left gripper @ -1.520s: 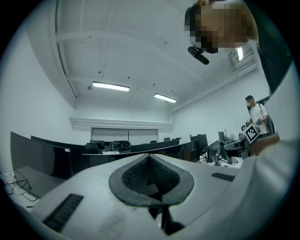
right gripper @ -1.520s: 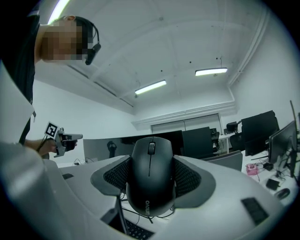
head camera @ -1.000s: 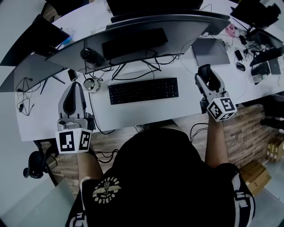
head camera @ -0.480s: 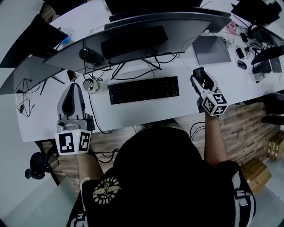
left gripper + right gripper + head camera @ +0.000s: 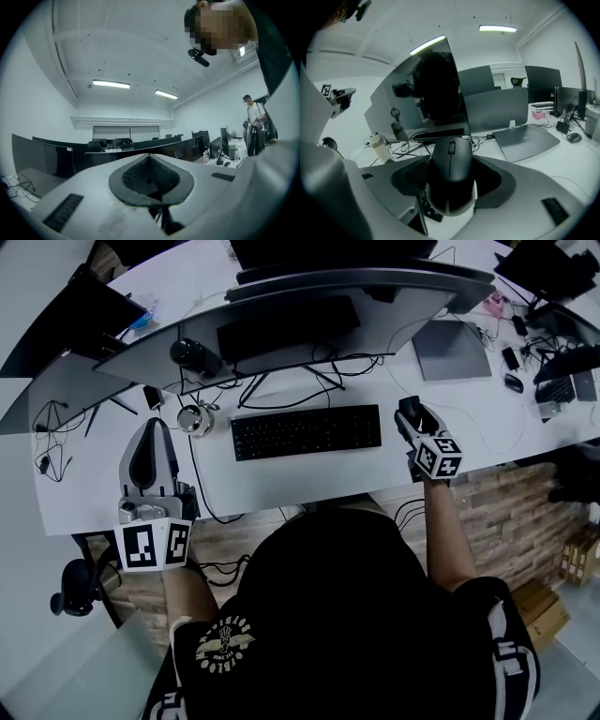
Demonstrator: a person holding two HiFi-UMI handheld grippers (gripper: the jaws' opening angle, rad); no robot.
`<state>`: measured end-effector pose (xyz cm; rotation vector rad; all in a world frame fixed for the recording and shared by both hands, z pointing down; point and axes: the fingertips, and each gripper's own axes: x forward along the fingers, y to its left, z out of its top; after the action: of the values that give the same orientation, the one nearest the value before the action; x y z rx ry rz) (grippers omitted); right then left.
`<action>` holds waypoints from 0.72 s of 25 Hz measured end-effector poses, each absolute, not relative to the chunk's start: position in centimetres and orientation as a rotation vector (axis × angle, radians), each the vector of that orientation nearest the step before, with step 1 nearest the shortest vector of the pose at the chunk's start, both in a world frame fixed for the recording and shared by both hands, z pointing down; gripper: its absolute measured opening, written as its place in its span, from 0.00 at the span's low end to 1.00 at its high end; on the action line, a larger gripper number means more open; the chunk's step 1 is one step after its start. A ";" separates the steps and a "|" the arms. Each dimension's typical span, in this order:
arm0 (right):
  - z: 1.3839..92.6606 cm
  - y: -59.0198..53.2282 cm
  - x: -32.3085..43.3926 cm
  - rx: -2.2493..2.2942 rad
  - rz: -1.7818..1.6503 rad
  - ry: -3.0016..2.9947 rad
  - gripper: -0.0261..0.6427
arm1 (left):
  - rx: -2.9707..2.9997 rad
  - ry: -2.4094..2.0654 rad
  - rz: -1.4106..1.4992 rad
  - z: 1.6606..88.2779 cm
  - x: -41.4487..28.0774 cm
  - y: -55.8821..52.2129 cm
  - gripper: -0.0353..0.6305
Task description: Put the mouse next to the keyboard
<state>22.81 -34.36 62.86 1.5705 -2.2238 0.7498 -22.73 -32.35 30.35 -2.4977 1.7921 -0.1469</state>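
Note:
My right gripper (image 5: 409, 416) is shut on a black mouse (image 5: 451, 173), held between its jaws just right of the black keyboard (image 5: 306, 431) on the white desk (image 5: 281, 486). In the head view the mouse (image 5: 410, 410) shows as a dark shape at the gripper's tip, close to the desk; whether it touches the surface I cannot tell. A corner of the keyboard (image 5: 425, 206) shows under the mouse in the right gripper view. My left gripper (image 5: 151, 454) rests at the desk's left front, jaws shut with nothing between them, tilted up toward the ceiling (image 5: 149, 174).
A wide curved monitor (image 5: 281, 320) stands behind the keyboard with cables (image 5: 281, 381) under it. A small jar (image 5: 194, 419) sits left of the keyboard. A closed laptop (image 5: 452, 348) lies at the back right. Another mouse (image 5: 512, 382) and devices lie far right.
My right gripper has moved left and forward with the mouse, from the desk's right side to just beside the keyboard's right end. The left gripper has stayed put.

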 end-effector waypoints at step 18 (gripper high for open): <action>75.9 -32.5 23.7 1.437 0.949 -1.944 0.47 | -2.458 1.862 -0.181 30.4 -25.4 -32.1 0.06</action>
<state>23.72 -32.46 75.94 1.4373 -1.9437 0.9493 -25.40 -32.10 30.41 -2.4584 1.8619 -0.1808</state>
